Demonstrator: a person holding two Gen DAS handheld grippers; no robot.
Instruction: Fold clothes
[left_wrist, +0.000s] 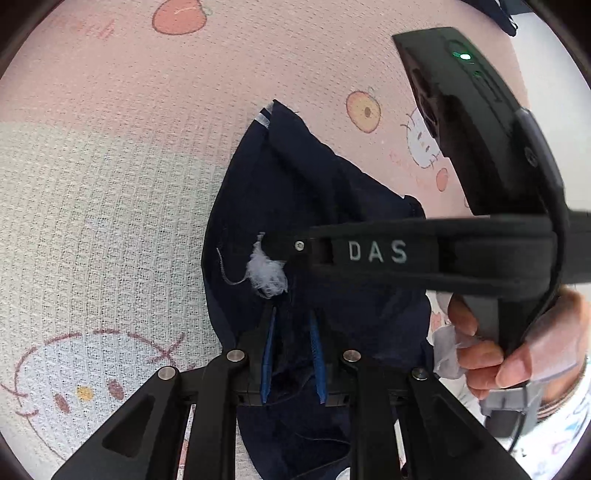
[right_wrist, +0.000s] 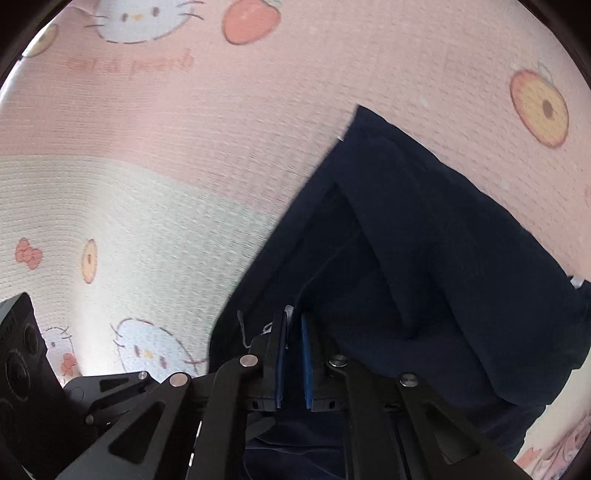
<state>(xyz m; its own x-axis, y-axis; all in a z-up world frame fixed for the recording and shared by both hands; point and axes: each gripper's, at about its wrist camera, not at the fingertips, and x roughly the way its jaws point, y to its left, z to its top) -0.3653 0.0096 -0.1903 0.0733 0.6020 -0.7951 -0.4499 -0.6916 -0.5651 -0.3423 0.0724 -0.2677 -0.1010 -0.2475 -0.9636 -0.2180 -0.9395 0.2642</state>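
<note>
Over pink printed bedding (left_wrist: 110, 184), both grippers' jaws pinch the navy garment (left_wrist: 295, 192), nearly shut.

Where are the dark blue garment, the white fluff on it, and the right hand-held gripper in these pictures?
dark blue garment (right_wrist: 461, 251), right wrist view, on the folded upper layer.
white fluff (left_wrist: 266, 271), left wrist view, on the middle of the tuft.
right hand-held gripper (left_wrist: 275, 266), left wrist view, at its fingertips, on the cloth.

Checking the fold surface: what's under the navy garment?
A pink and pale-green cartoon-print blanket shows on several sides of the navy garment. Anything directly beneath the cloth is covered.
</note>
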